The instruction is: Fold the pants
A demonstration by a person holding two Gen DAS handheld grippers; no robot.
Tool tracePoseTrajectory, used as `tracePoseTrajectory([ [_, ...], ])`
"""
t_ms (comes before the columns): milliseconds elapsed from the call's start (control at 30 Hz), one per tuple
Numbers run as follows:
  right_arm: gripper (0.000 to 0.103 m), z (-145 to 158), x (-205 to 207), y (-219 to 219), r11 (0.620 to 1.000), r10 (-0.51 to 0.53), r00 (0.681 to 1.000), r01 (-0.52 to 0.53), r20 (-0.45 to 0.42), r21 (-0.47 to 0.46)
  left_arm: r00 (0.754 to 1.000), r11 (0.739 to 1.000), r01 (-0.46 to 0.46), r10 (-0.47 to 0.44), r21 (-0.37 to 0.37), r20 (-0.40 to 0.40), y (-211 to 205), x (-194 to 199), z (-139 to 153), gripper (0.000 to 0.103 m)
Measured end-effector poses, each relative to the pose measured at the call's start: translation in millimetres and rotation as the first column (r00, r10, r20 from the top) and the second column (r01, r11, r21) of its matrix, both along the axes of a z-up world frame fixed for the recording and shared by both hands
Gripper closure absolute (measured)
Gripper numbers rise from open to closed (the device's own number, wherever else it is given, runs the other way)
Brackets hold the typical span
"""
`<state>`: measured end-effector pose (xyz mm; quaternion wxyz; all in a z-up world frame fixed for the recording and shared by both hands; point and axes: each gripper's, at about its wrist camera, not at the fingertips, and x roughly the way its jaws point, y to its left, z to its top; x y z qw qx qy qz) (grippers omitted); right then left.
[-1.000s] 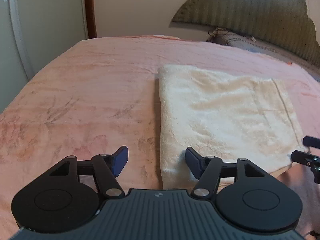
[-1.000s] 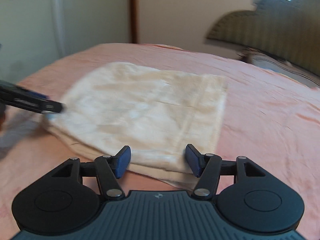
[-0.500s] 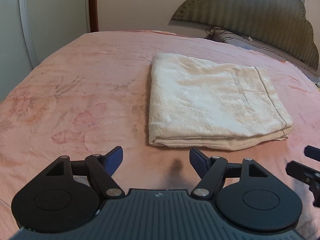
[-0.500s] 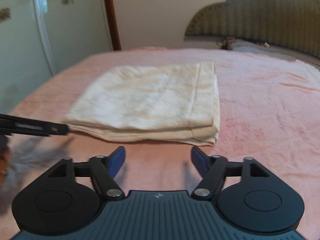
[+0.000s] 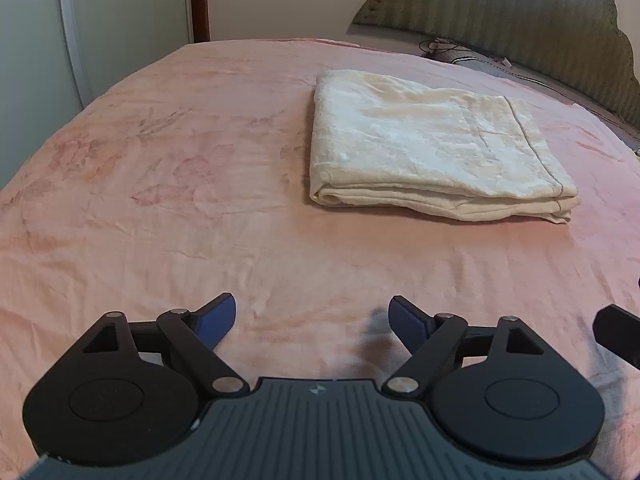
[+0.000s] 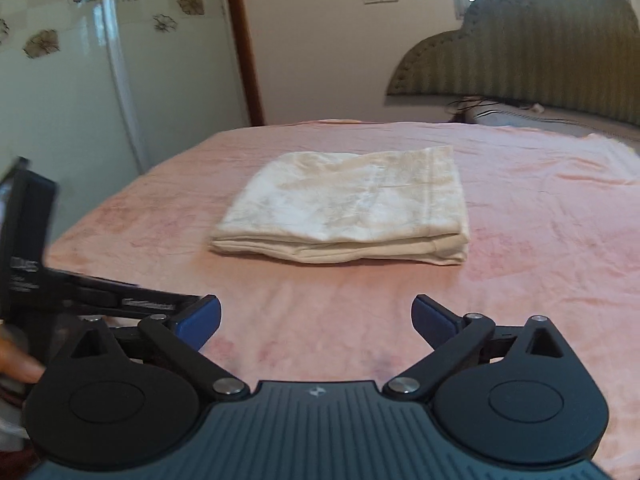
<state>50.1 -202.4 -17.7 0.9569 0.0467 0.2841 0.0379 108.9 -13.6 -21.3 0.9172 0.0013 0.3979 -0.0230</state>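
Observation:
The cream pants lie folded into a flat rectangle on the pink bed, with stacked layers showing along the near edge. They also show in the right wrist view. My left gripper is open and empty, held over bare sheet well short of the pants. My right gripper is open and empty, also back from the pants. The right gripper's tip shows at the right edge of the left wrist view. The left gripper shows at the left of the right wrist view.
The pink bedsheet covers the bed. A padded headboard and a pillow with cables stand at the far right. A wardrobe door and a wooden door frame stand beyond the bed.
Both grippers have pulled back from the folded pants toward the near side of the bed and opened slightly wider. The pants lie where they were.

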Motion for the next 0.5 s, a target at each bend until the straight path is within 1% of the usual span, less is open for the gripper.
tracePoseTrajectory([
  [67, 0.001, -14, 7, 0, 0.997, -0.043, 0.999, 0.042, -0.012, -0.059, 1.000, 0.999, -0.003, 0.003, 0.036, 0.006, -4, 1, -5, 0.015],
  [100, 0.001, -21, 10, -2, 0.996, -0.053, 0.998, 0.052, -0.026, -0.067, 1.000, 0.999, 0.002, -0.003, 0.046, 0.009, -6, 1, -7, 0.015],
  [167, 0.001, -32, 14, -10, 0.999, -0.038, 0.997, 0.038, -0.061, -0.013, 1.000, 0.998, 0.015, -0.017, 0.061, 0.025, -9, 1, -10, 0.013],
  [233, 0.001, -39, 15, -16, 0.998, -0.039, 0.997, 0.041, -0.061, 0.044, 0.999, 0.997, 0.018, -0.021, 0.070, 0.039, -11, 1, -11, 0.011],
  [367, 0.001, -46, 19, -18, 0.997, -0.072, 0.995, 0.074, -0.066, 0.023, 0.999, 0.998, 0.013, -0.016, 0.060, 0.050, -11, 2, -14, 0.008],
  [500, 0.001, -52, 20, -19, 0.997, -0.064, 0.995, 0.067, -0.076, 0.032, 0.997, 0.998, 0.011, -0.015, 0.065, 0.073, -11, 0, -17, 0.004],
])
